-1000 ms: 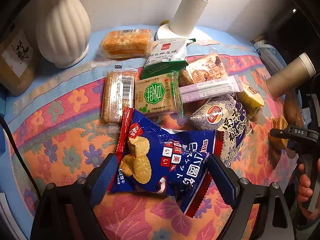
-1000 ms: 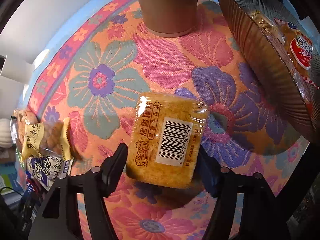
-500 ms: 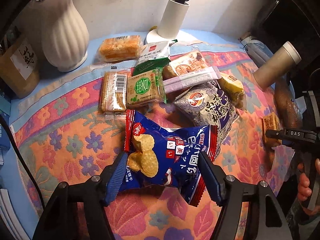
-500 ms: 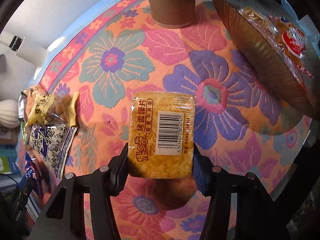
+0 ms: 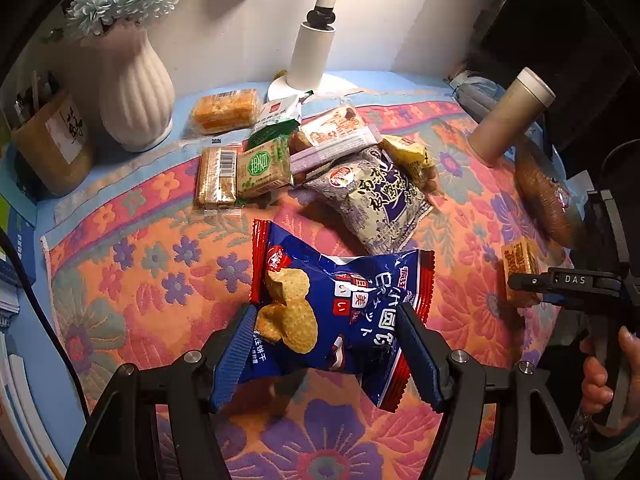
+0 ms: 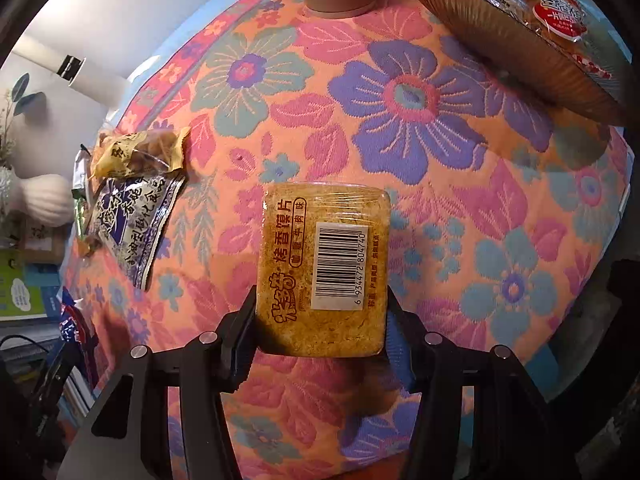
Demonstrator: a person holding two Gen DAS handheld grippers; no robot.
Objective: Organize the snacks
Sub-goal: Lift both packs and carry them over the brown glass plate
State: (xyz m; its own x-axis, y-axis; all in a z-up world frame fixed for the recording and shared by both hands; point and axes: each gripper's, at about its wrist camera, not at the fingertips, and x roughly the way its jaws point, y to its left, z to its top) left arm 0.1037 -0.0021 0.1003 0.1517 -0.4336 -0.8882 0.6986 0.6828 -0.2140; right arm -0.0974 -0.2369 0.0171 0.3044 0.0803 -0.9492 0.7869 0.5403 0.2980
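Far left in the left wrist view: a brown box (image 5: 54, 148) w/ a label, then a white ribbed vase (image 5: 134, 92) w/ pale flowers, both on the blue edge of the counter (image 5: 28, 320). A white lamp (image 5: 314, 56) stands at the back by the wall.

The flowery cloth (image 5: 132, 272) covers most of the counter. On it, near the back, sits a bunch of snacks close together – an orange cake pack (image 5: 225, 111), a clear cracker pack w/ a barcode (image 5: 216, 178), a green-label biscuit pack (image 5: 264, 168) touching it, a long pale purple bar (image 5: 336, 150), a grey-purple bag (image 5: 376, 200) & a small yellow pack (image 5: 408, 156).

In front, the left tool (image 5: 326, 354) is closed on the blue chip bag (image 5: 340, 304). Both blue pads press its sides & the bag is crumpled, lifted off the cloth w/ a shadow under it.

Further right: a tan tube w/ a white cap (image 5: 510, 118), leaning in the lens, and a brown bowl (image 5: 544, 196) at the cloth's edge.

Right wrist view: the right tool (image 6: 320, 332) is closed on the yellow snack pack (image 6: 324, 268), barcode side up – held above the cloth (image 6: 400, 140). The brown bowl (image 6: 500, 36) w/ a red-label snack (image 6: 560, 12) inside is at the top right, well apart from the pack. The person's hand (image 5: 600, 376) grips the right tool's handle.
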